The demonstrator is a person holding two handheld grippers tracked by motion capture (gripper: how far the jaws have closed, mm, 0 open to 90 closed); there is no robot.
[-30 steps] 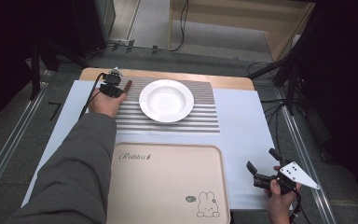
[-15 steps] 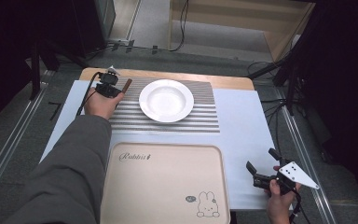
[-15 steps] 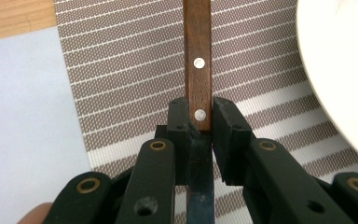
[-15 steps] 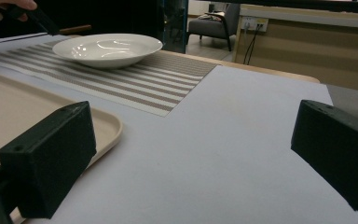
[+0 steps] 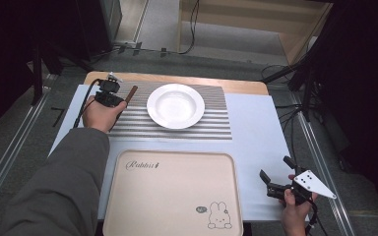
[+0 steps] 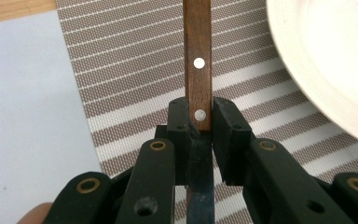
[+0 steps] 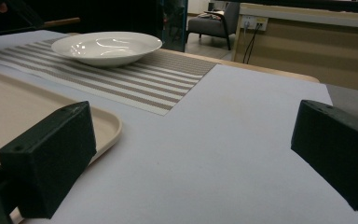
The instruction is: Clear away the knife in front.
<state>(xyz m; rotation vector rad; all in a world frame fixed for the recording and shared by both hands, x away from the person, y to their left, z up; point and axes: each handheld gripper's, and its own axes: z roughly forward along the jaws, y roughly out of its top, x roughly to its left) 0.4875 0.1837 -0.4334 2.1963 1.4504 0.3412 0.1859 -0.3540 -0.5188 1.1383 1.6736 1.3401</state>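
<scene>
Hiding knife (image 6: 198,70) blade: left claw (image 6: 199,122) (clamped).

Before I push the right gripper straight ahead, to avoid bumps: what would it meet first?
Probably nothing nearby: the open right gripper points across bare white table cover; tray and plate lie left of that line.

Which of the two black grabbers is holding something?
The left gripper, up beside the white plate: its jaws pinch a knife with a wooden handle. The right gripper stands open, nothing between its jaws.

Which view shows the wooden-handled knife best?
The left gripper view: the knife, riveted handle and blade, sits clamped between the left gripper jaws. The high view shows its brown handle beside the plate.
</scene>
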